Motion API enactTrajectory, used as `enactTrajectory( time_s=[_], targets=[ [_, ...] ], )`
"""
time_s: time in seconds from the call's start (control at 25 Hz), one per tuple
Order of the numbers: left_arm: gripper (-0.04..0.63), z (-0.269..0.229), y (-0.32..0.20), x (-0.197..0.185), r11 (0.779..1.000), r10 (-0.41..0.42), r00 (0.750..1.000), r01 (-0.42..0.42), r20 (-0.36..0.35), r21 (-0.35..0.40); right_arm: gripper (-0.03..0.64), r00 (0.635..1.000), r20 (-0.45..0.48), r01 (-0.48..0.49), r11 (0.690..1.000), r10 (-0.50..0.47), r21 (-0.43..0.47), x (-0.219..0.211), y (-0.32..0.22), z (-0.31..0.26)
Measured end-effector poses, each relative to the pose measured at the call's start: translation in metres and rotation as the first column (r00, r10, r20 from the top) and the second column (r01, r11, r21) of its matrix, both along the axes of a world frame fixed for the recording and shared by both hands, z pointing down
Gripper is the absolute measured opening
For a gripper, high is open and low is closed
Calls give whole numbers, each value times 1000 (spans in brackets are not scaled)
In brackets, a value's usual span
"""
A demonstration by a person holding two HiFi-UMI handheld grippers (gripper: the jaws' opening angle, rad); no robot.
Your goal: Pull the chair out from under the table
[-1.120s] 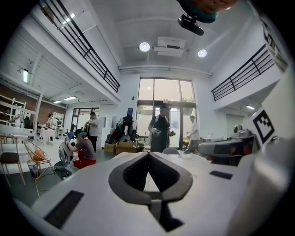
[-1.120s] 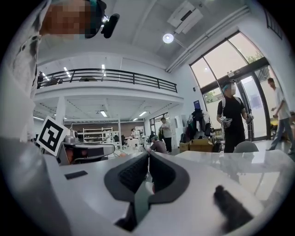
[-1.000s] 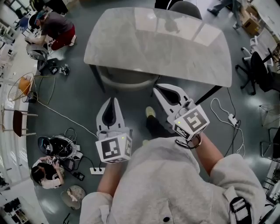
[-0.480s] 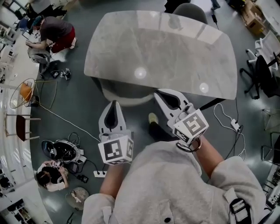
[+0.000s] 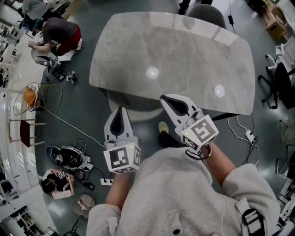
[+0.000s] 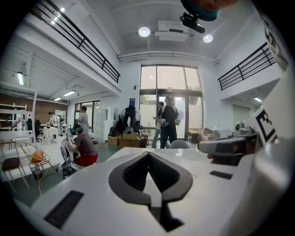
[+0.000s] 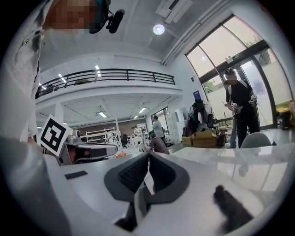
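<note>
The left tool (image 5: 120, 109) has its jaws pressed together with nothing between them, and the right tool (image 5: 162, 97) is closed and empty in the same way. Both are held out in front of the person, side by side but apart, pointing toward the tabletop (image 5: 184, 46). The left one's tip sits just short of the chair (image 5: 143, 113), while the right one's tip reaches the tabletop's near edge. The chair is tucked under that near edge, only its rounded grey back showing past the pale marble slab. One of the person's shoes (image 5: 162, 126) stands on the grey floor (image 5: 83, 106) between the tools. A second chair (image 5: 207, 10) peeks out at the far side.
</note>
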State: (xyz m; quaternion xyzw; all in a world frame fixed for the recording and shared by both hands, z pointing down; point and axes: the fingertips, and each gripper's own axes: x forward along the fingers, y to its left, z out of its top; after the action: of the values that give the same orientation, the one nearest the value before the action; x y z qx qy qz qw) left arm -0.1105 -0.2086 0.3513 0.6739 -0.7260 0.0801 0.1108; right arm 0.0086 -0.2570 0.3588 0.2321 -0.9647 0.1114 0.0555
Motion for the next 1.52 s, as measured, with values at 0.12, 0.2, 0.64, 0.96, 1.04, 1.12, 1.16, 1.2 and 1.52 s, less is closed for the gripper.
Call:
enactTrajectory(
  time_s=[0.12, 0.2, 0.64, 0.96, 1.04, 1.12, 1.16, 1.2, 1.52],
  targets=[
    [14, 0, -13, 4, 1000, -6, 1000, 6, 8, -14, 28, 1000, 6, 19, 1000, -19, -7, 2, -15, -1],
    [14, 0, -21, 2, 1000, -13, 1000, 13, 10, -24, 28, 999, 14, 36, 999, -36, -13, -1, -23, 0],
    [14, 16, -27, -18, 997, -15, 1000, 15, 8, -73, 28, 997, -11, 71, 996, -71, -58, -21, -36, 14],
    [14, 35, -20, -55, 992, 58, 998, -59, -8, -109, 28, 998, -50, 36, 995, -41, -98, -53, -26, 24],
    [14, 44, -18, -67, 988, 83, 996, -84, -12, -132, 28, 997, -66, 29, 995, -36, -98, -63, -22, 28],
    [14, 55, -15, -74, 981, 108, 994, -109, -16, -163, 28, 996, -80, 26, 994, -35, -107, -70, -18, 35],
    [15, 62, -13, -74, 975, 129, 992, -129, -17, -183, 28, 995, -88, 27, 993, -37, -116, -72, -15, 39],
    [15, 69, -12, -74, 966, 158, 987, -159, -19, -206, 28, 995, -97, 27, 992, -39, -126, -73, -13, 43],
    [106, 144, 7, -66, 790, 436, 887, -459, -154, -406, 29, 969, -206, 83, 969, -133, -232, -93, 13, 97]
  ],
)
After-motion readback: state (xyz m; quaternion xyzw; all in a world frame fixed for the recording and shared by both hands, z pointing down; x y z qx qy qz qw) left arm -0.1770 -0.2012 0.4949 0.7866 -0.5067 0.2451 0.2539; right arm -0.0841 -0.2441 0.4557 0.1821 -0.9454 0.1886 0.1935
